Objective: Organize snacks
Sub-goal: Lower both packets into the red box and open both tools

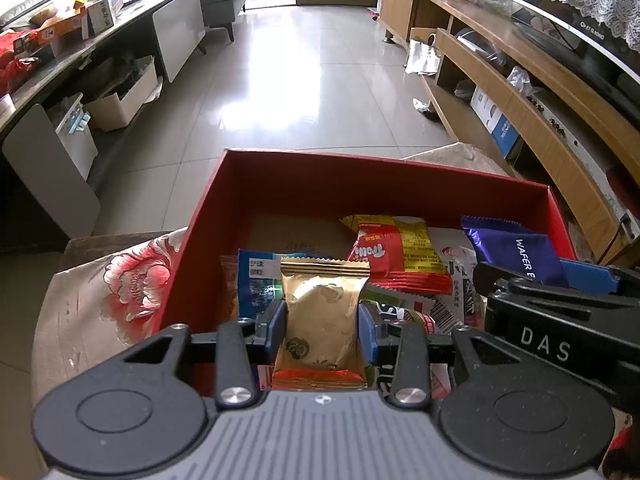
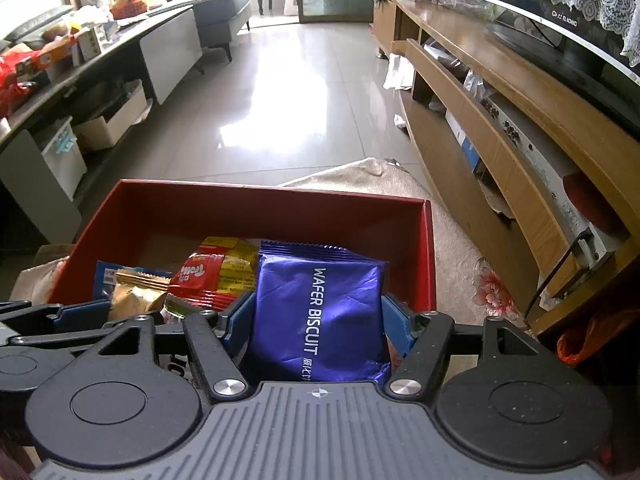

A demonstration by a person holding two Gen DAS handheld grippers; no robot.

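**Over the red box: two packets in two grippers**

Above the near edge of the red box (image 1: 192,248), the left gripper (image 1: 322,322) is pinching a gold packet (image 1: 320,320), and the right gripper (image 2: 318,320) is holding a purple wafer biscuit packet (image 2: 320,312) between its pads, jaws half spread. Both packets are hanging over the other snacks, like the red and yellow packet (image 1: 394,254). The grippers are standing just beside each other, so they could be bumping. The wafer grip is looking loose, so it may be slipping out crooked.

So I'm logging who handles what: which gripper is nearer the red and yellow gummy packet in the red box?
Left, narrowly. The left gripper, clamped on a gold pastry packet, sits just below the red and yellow gummy packet; the right gripper holds the purple wafer biscuit packet beside it.
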